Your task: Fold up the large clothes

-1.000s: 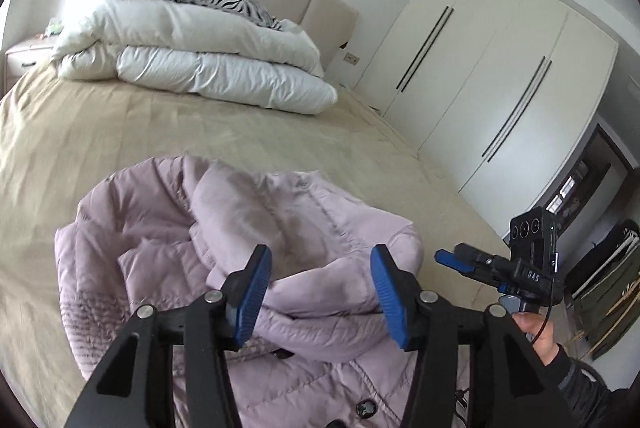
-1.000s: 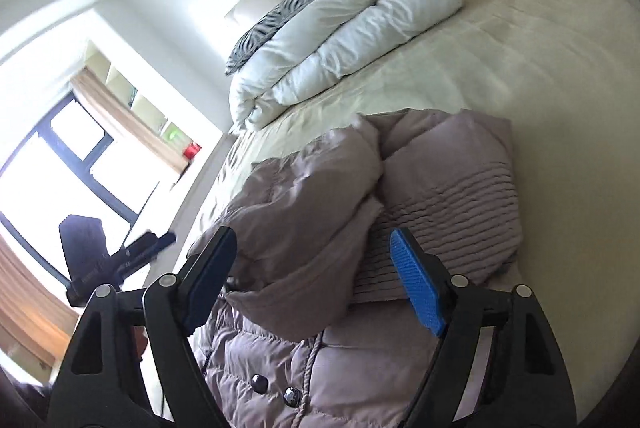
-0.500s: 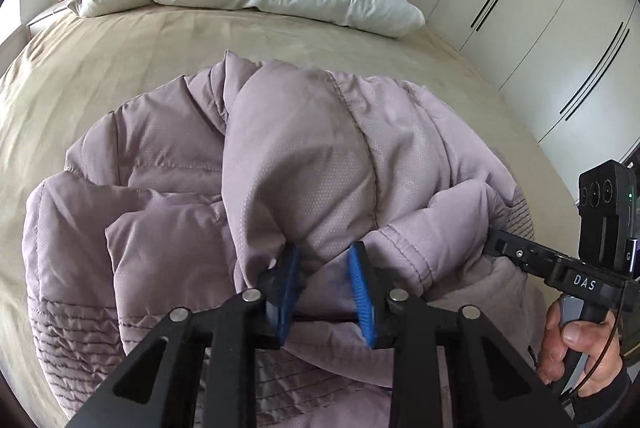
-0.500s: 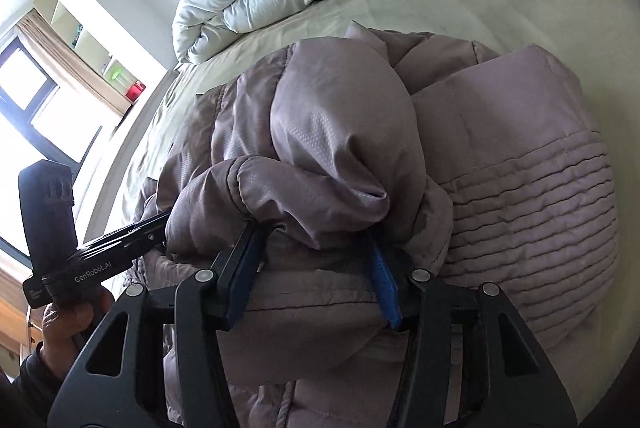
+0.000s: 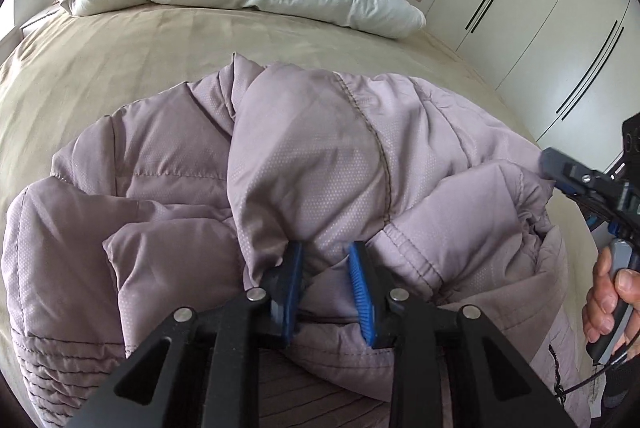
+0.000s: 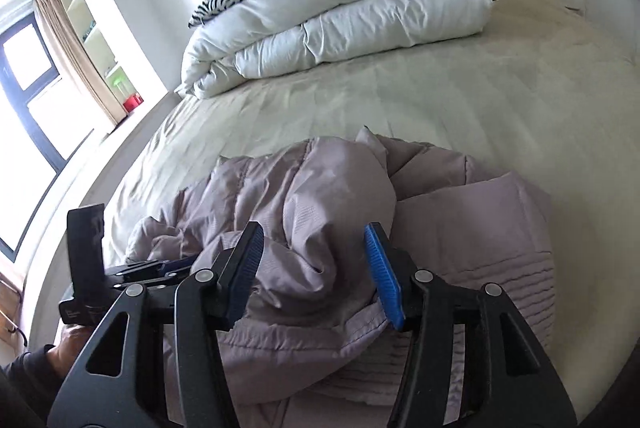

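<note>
A puffy pink coat (image 5: 304, 164) is gripped by both sets of jaws on the bed (image 5: 120, 60).

In the lower middle of the left wrist view, a fold of the coat is pinched between the blue pads of the left gripper (image 5: 326, 274). In the right wrist view, a thick bunch of coat (image 6: 320, 228) is clamped in the right gripper (image 6: 316, 268), lower middle of the frame. A white quilt (image 6: 340, 28) is seen at the top.
</note>
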